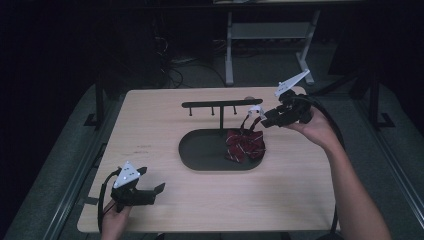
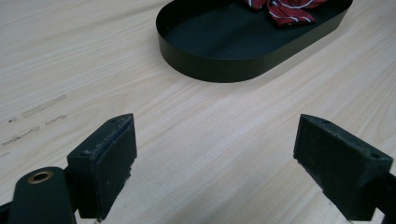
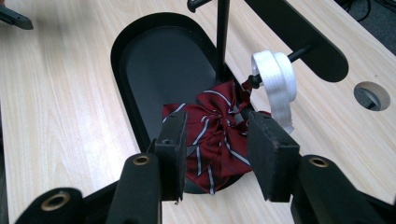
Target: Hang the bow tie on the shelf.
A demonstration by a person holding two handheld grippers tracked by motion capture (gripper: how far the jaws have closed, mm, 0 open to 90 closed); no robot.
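A dark red bow tie (image 1: 245, 145) with white stripes lies at the right end of a black oval tray (image 1: 200, 155). Its white strap (image 1: 255, 110) is looped over a peg of the black T-shaped stand (image 1: 220, 104) that rises from the tray. My right gripper (image 1: 265, 119) hovers just right of the strap, above the tray's right end. In the right gripper view its jaws stand apart, open (image 3: 215, 135), with the bow tie (image 3: 215, 121) below them and the strap (image 3: 275, 77) beyond. My left gripper (image 1: 151, 179) rests open (image 2: 215, 140) over bare wood at the front left.
The wooden table (image 1: 150, 125) has a round cable hole (image 3: 372, 95) behind the stand. The tray's left half (image 2: 210, 32) holds nothing. Past the table's far edge the floor is dark, with a white frame leg (image 1: 229, 45) and cables.
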